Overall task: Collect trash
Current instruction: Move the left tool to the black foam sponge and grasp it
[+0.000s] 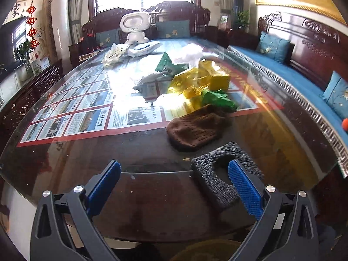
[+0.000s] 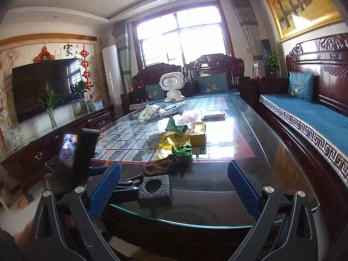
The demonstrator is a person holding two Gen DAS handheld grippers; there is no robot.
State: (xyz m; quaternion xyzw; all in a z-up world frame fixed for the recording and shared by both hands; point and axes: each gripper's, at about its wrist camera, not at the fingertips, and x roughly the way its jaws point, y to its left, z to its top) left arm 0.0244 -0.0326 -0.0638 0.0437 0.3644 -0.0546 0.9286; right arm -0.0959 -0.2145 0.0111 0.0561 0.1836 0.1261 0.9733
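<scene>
Against the right finger of the wide-open left gripper (image 1: 174, 171) lies a speckled grey foam block (image 1: 214, 180) with a hollow centre, ahead a ribbed brown knit hat (image 1: 195, 128) and crinkled yellow wrappers (image 1: 195, 82); right gripper (image 2: 174, 171) gapes empty above the glass tabletop (image 2: 271, 163).

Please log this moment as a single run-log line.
left gripper: open, empty | right gripper: open, empty | grey foam block: near table edge | trash pile: untouched

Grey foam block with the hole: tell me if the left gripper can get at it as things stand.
Probably yes. The left gripper is open, and the foam block lies at its right finger near the glass table edge, nothing on top.
</scene>
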